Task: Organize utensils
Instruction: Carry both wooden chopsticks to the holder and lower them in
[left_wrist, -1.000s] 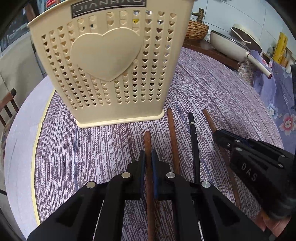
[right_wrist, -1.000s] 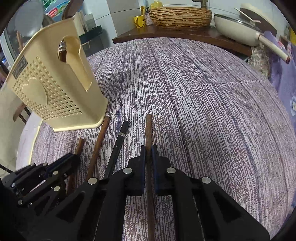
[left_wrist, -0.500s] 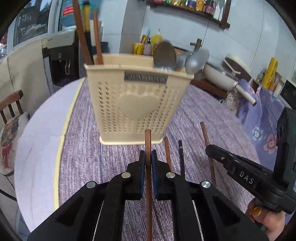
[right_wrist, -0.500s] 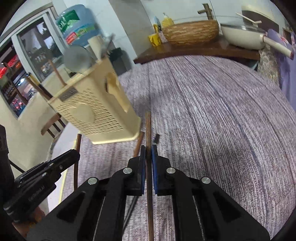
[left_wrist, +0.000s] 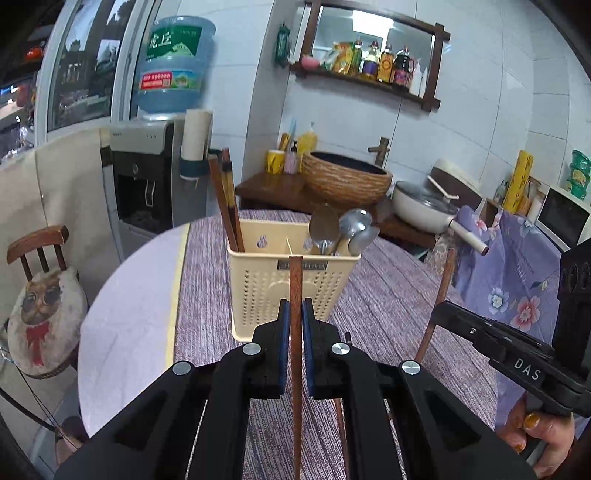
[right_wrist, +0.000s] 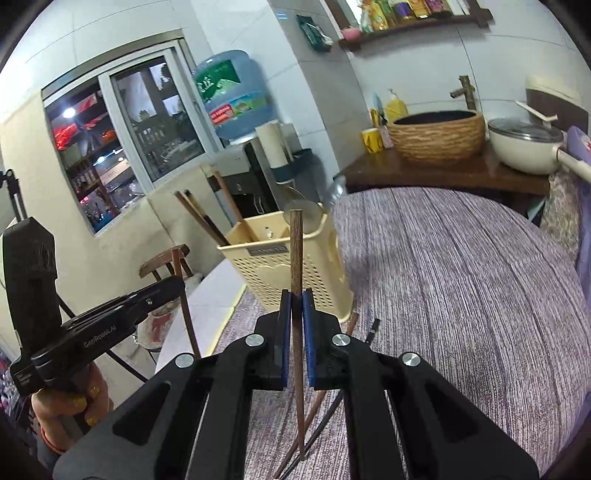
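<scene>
While clamped tight between the blue pads of the left gripper (left_wrist: 293, 314), a brown chopstick (left_wrist: 295, 280) runs straight along the gripper's line, blunt end out past the fingertips, thin end back under the body. Held clear of the table, with that blunt end overlapping the front wall of the cream utensil holder (left_wrist: 266, 280) in the left wrist view. Same grip on the other side: right gripper (right_wrist: 294, 314) closed on a second brown chopstick (right_wrist: 295, 251), upper end level with the holder's rim in the right wrist view, pointed end hanging down over the striped purple tablecloth (right_wrist: 461, 295). Beyond the fingertips, holder standing upright near the cloth's left edge, by the bare white margin of the round table (left_wrist: 122, 332). Inside it, dark chopsticks (left_wrist: 227, 199) leaning in the left compartment, metal spoons (left_wrist: 341, 229) in the right. Left lying on the cloth just before the holder's base: one brown chopstick (right_wrist: 334, 354) and one black chopstick (right_wrist: 354, 362), side by side, under the right gripper.
</scene>
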